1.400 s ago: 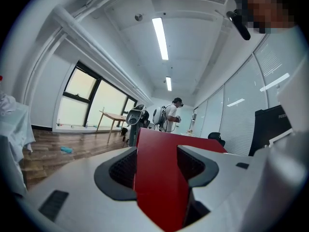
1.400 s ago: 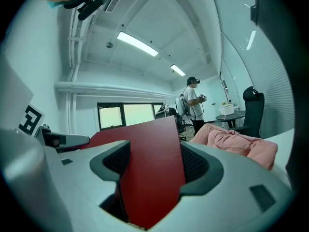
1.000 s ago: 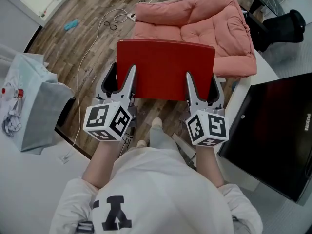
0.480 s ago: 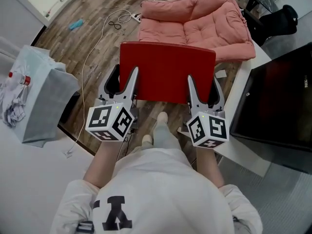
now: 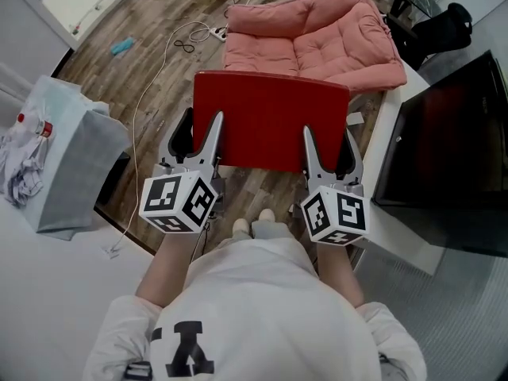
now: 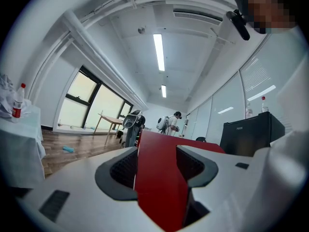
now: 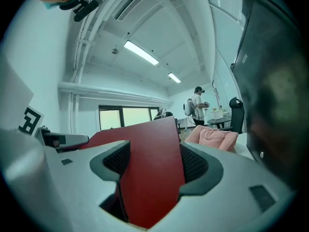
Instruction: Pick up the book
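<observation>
Pads [image 6: 126, 166] of the left gripper [image 5: 202, 125] pressed wide apart against the red book [image 5: 270, 117] at its left edge. Right gripper [image 5: 327, 137] clamped likewise at the right edge. Held aloft above the wooden floor [image 5: 159, 54], near a pink cushion [image 5: 317, 38], apparently level.

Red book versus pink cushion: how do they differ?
The red book is flat, smooth and deep red; the pink cushion is puffy, tufted and paler. The book is clamped by the left gripper and right gripper, off the floor; the cushion lies loose on the floor. Both are reddish.
</observation>
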Motion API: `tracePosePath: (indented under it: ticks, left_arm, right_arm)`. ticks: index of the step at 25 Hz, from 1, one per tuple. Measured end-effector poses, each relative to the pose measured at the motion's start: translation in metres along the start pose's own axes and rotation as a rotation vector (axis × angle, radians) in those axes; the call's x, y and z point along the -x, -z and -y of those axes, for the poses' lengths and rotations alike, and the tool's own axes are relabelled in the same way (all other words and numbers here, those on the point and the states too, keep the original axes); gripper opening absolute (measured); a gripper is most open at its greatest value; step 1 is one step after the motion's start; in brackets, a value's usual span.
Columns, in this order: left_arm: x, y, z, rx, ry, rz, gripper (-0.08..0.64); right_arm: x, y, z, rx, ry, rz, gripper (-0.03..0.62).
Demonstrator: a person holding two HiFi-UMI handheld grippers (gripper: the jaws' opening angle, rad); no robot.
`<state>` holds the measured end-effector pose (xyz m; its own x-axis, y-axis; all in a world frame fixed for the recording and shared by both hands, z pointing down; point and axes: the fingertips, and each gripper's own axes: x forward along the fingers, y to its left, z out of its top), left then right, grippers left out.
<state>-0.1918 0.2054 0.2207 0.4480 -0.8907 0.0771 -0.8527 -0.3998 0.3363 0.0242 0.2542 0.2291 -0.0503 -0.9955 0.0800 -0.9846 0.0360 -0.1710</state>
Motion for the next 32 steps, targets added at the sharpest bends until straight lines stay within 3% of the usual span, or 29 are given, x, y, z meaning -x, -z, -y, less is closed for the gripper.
tracePosePath:
  ticks: [12,22,32]
  left_arm:
    - [-0.005,0.007,0.021,0.006,-0.024,-0.016,0.248]
    - [-0.012,0.018,0.045,0.010,-0.020,-0.025,0.241]
    - [-0.008,0.018,0.045,0.025,-0.037,-0.018,0.241]
  right_arm:
    - [0.008,-0.015,0.018,0.066,-0.007,0.022,0.327]
    - [0.014,-0.010,0.047,0.027,0.004,-0.005,0.327]
    - [0.016,-0.010,0.048,0.023,-0.010,-0.008,0.327]
